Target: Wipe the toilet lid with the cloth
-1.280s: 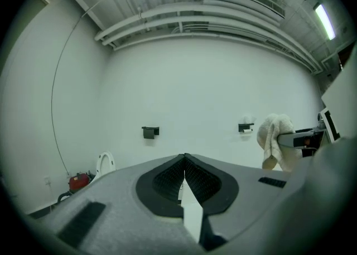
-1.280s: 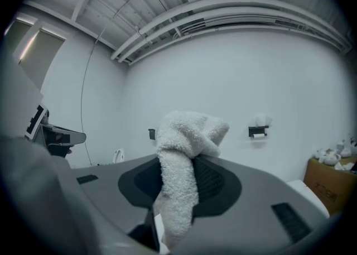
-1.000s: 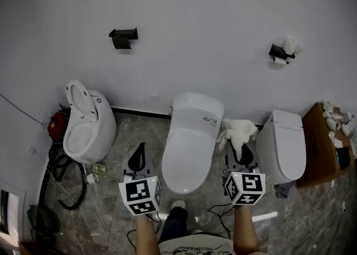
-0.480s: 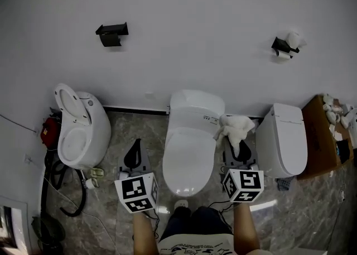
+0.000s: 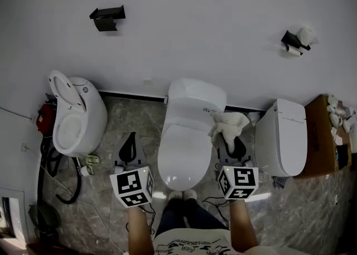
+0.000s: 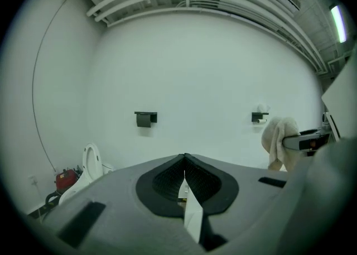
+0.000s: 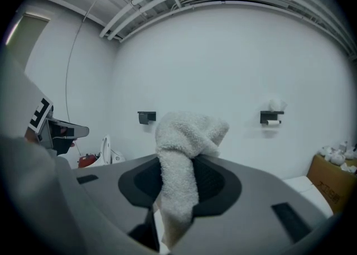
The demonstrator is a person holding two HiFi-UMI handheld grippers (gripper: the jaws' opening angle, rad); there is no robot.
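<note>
A white wall fills the upper half of the head view, with mottled grey stone floor below it. Three white toilets stand in a row against the wall: the left toilet has its seat cover raised, while the middle toilet and the right toilet have theirs shut. One cardboard box sits at the far right with small white items piled on top.

There are two grippers, each carrying a cube with black-and-white square markers. The left gripper hangs over the floor between the left and middle toilets; in its own view its jaws are pressed together with nothing between them. The right gripper is clamped on the cloth, held between the middle and right toilets.

The cloth is white, thick terry, bunched into a lump above the jaw tips with a tail hanging down between them. From the head view it overlaps the right edge of the middle toilet; whether it touches cannot be told.

Two black wall holders show: the left holder, and the right holder, which carries a paper roll.

A small label on the middle toilet and print on the box are too small to read.
</note>
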